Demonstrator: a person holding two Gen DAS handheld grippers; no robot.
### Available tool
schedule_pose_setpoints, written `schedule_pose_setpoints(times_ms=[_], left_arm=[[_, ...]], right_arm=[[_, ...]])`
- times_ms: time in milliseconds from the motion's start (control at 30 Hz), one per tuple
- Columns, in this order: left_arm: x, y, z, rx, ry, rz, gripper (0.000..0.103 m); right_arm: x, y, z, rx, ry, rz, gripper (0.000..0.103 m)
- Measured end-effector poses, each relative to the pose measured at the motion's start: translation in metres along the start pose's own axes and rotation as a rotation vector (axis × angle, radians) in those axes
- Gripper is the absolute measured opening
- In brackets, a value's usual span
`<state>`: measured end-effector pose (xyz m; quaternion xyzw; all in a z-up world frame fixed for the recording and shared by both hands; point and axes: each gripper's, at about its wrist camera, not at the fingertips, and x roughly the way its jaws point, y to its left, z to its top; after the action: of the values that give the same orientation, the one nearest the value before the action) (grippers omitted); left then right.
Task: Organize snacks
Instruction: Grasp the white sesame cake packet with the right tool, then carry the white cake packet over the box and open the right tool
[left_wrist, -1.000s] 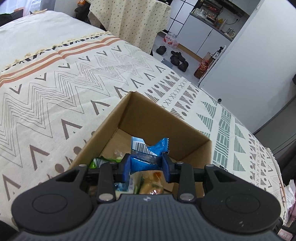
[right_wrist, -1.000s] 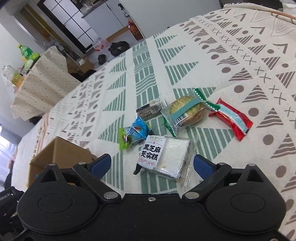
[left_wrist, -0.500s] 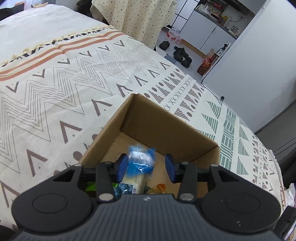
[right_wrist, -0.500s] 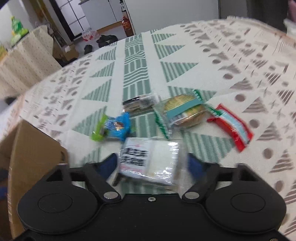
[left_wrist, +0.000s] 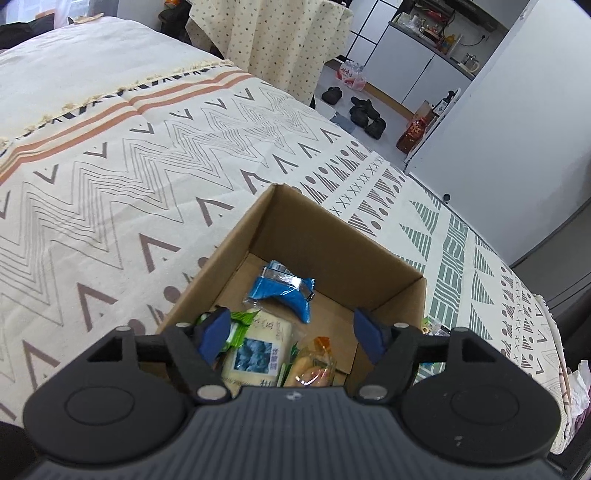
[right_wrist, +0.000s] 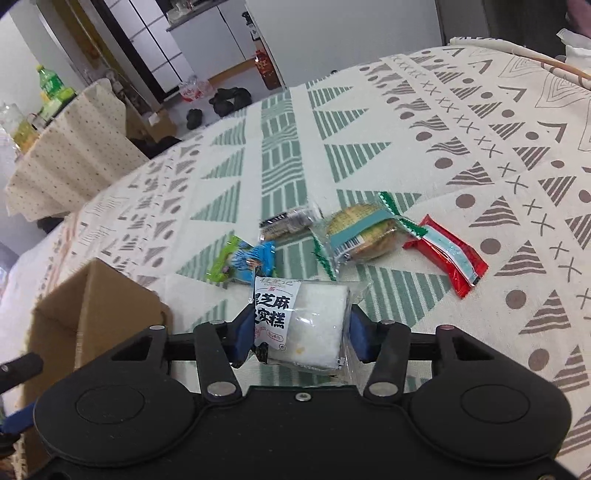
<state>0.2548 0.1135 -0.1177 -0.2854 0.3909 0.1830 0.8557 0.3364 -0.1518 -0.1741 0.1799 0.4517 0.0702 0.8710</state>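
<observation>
R gripper (right_wrist: 299, 334) is clamped on a clear-wrapped white cake pack (right_wrist: 304, 325), blue pads pressing both sides. Label reads "黑芝麻" w/ a 2nd line partly cut off by the pad, ending "糕"; small print at the label top is too fine to read. Pack is held in front of the other snacks on the patterned cloth (right_wrist: 406, 129).

Behind it on the cloth: a green-blue packet (right_wrist: 242, 262) just L, a dark-labelled clear packet (right_wrist: 290, 221) further back, a round biscuit pack (right_wrist: 364, 234) w/ a barcode strip, and a red wrapper (right_wrist: 445, 254) to the R, touching the biscuit pack's foil end. Cardboard box (right_wrist: 92, 295) sits L of the gripper, its near corner close to the held pack. Open cloth to the R and far side.

L gripper (left_wrist: 291, 336) hangs wide open over the cardboard box (left_wrist: 332, 236), nothing between the pads. Inside: a blue packet (left_wrist: 282, 291) mid-floor, a pale pack w/ a blue picture (left_wrist: 258, 350), text unreadable, a green wrapper (left_wrist: 240, 328) by the L pad, an orange-tinted clear packet (left_wrist: 314, 365). Far R corner of the box floor is bare cardboard.
</observation>
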Motion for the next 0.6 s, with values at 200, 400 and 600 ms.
schedule_pose_setpoints(times_ms=[200,400,600], left_arm=[[-0.017,0.006,-0.001,0.000,-0.021,0.011,0.073],[-0.029,0.013,-0.002,-0.001,-0.025,0.028,0.073],[-0.042,0.020,-0.003,0.000,-0.025,0.036,0.074]], right_arm=[[-0.025,0.003,0.005,0.017,-0.041,0.059,0.050],[-0.051,0.014,0.008,0.006,-0.083,0.122,0.050],[-0.075,0.034,0.009,-0.030,-0.115,0.210,0.050]])
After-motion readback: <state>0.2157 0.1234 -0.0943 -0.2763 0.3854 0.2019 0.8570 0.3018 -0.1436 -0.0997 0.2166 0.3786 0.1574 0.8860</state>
